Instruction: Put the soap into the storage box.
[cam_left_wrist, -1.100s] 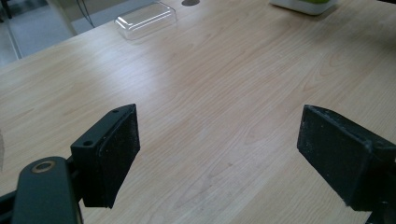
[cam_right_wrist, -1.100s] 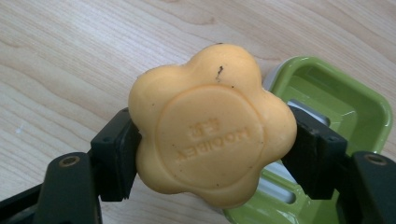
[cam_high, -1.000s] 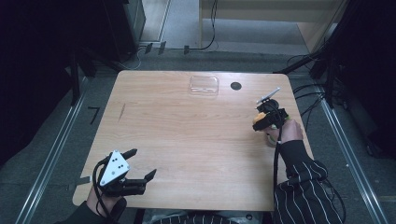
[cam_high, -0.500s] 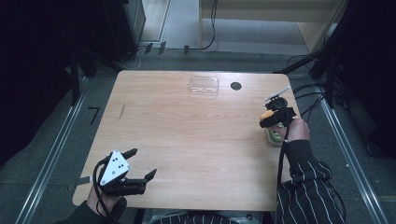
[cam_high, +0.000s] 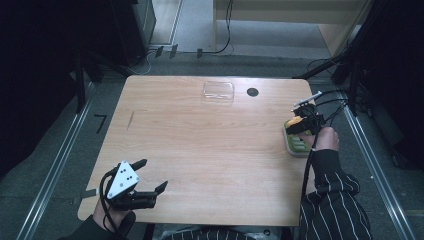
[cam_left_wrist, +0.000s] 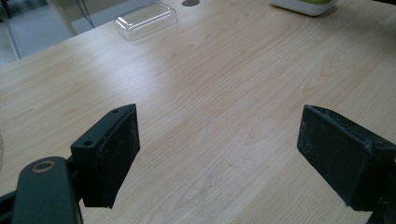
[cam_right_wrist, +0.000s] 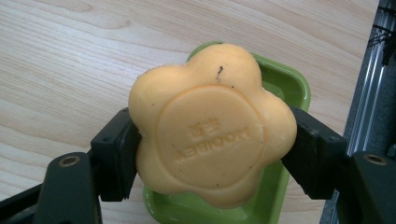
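Table (cam_high: 200, 150): we saw pale wood grain with a smooth, satin finish.
Soap (cam_right_wrist: 212, 123): we found it waxy and matt, orange, with embossed lettering and a few dark specks.
Soap dish (cam_right_wrist: 285, 81): it looked like glossy green plastic.
Lid (cam_left_wrist: 147, 19): we saw clear, shiny plastic.
Left gripper (cam_left_wrist: 219, 158): its pads (cam_left_wrist: 119, 154) looked like matt, rough black rubber.
Sleeve (cam_high: 335, 210): it was striped cloth.

We're in a lab-style recording bay: one bare wooden desk (cam_high: 200, 150) on grey floor, metal rails (cam_high: 55, 165) running along left and right, black curtains (cam_high: 45, 60) closing off both sides, cables (cam_high: 227, 30) trailing across the far floor.
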